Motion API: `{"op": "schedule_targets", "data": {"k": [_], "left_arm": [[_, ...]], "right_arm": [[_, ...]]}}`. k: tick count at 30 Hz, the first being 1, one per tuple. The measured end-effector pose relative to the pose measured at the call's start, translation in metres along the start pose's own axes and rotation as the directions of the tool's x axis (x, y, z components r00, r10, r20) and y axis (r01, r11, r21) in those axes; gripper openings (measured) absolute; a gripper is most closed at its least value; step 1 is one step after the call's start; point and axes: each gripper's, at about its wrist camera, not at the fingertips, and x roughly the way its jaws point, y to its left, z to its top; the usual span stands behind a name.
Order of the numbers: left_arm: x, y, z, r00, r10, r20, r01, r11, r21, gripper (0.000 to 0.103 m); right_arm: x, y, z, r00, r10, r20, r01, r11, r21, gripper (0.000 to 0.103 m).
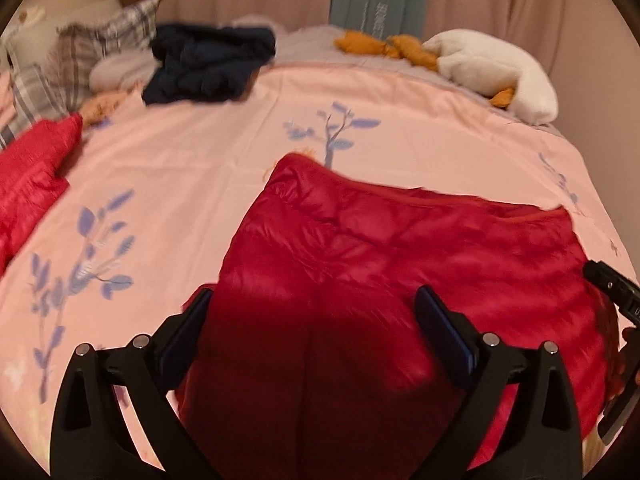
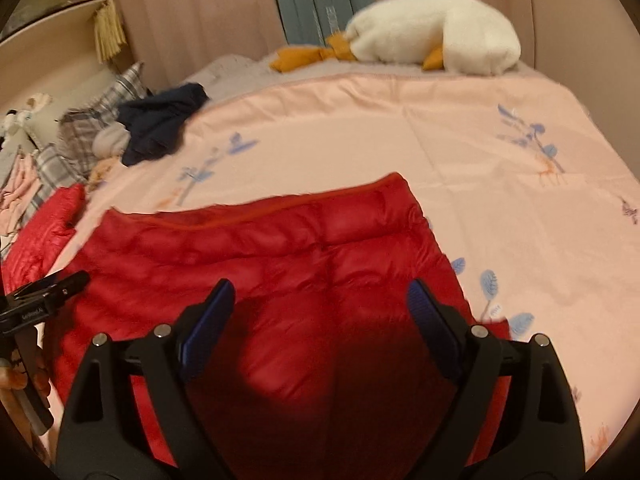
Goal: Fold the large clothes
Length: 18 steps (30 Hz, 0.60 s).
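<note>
Red puffer jacket point(image 1: 384, 264) front and centre, spread across the near half of the bed point(image 1: 192, 176) on its pink leaf-print cover, collar end pointing away towards the far curtains. Both tools hover over the near edge of it. Left gripper point(image 1: 316, 320), jaws spread wide, nothing between the pads but the quilted fabric lying below them, no pinch on it that I can see. Right gripper point(image 2: 320, 312), same story: jaws wide apart, empty, poised above the padding. Each one shows at the rim of the other's view, so they sit side by side, near each other.

Now, the handling. That shell looks glossy and slick, the filling puffy, so I'd judge it light, soft and springy, the sort that slides out of a shallow nip and puffs back open after a fold. Best hold, to my eye, is the hem or a stitched seam at each near corner, where the layers are thinner and the pads can bite through both.

Off to the side, a second red garment point(image 1: 28, 184), a dark navy bundle point(image 1: 208, 64) and a white plush goose point(image 2: 440, 32), all well apart from the jacket.
</note>
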Motion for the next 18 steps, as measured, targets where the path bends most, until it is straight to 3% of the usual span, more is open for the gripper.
{"op": "schedule_targets", "data": {"k": [4, 10, 18], "left_arm": [[-0.037, -0.009, -0.013, 0.996, -0.06, 0.06, 0.059, 0.998, 0.018, 0.099], [-0.059, -0.035, -0.036, 0.991, -0.074, 0.114, 0.065, 0.994, 0.083, 0.099], [-0.026, -0.04, -0.073, 0.998, -0.065, 0.008, 0.064, 0.993, 0.104, 0.099]], "right_arm": [[-0.031, 0.023, -0.015, 0.998, 0.061, 0.029, -0.059, 0.997, -0.04, 0.089], [-0.049, 0.057, -0.041, 0.998, 0.054, 0.04, -0.048, 0.99, -0.131, 0.089], [-0.028, 0.065, -0.074, 1.0, -0.013, -0.007, 0.011, 0.988, -0.155, 0.09]]}}
